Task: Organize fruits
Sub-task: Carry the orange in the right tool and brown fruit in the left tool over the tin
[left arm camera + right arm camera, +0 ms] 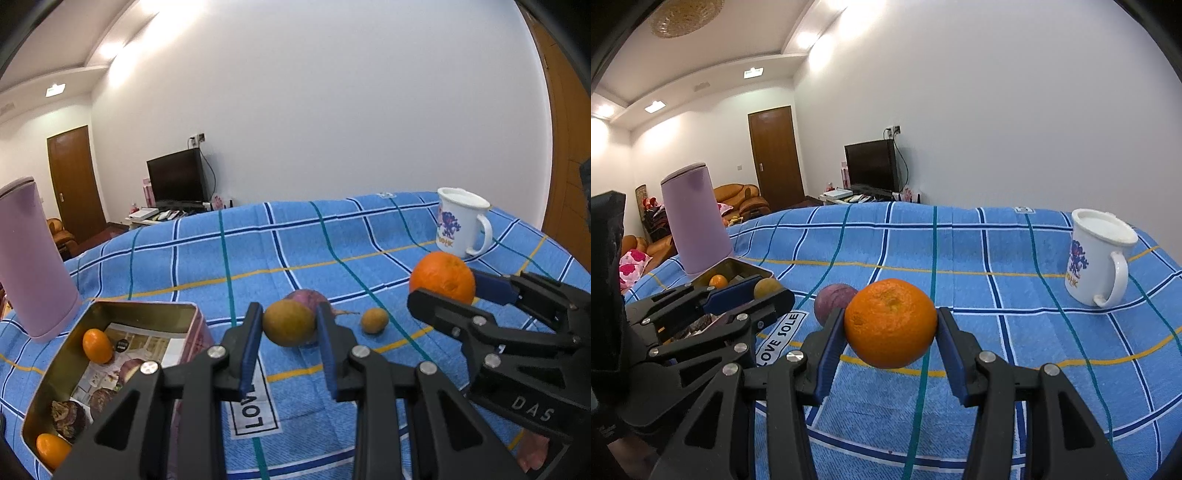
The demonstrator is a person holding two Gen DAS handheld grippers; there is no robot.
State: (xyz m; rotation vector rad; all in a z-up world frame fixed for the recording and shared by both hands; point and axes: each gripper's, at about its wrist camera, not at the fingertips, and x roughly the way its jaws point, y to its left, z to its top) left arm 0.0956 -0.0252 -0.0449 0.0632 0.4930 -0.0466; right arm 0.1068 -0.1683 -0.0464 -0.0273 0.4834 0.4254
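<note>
Midway through the sorting, the open rectangular gold-lined metal tin (55, 369) already holds two small orange kumquat-like fruits, one (97, 346) toward its far end and one (51, 449) at its near corner, with a dark wrinkled fruit (68, 417) between them; outside the tin, on the blue plaid cloth (295, 236), a round purple fruit (306, 301) and a small brown-yellow fruit (374, 321) lie to the tin's right, not yet put away; the left gripper (290, 328) is closed on a round yellowish-brown fruit (289, 323), its blue pads pressing both sides, carried just right of the tin's far corner and apparently clear of the cloth; the right gripper (891, 325) is clamped on a large round orange (891, 323), held off the cloth further right of the tin, past the purple fruit; by this reading both held fruits have yet to be set into the tin; a tall lilac cylindrical container (694, 218) stands just behind the tin, and a white printed mug (1097, 258) sits well apart from it on the far right.
</note>
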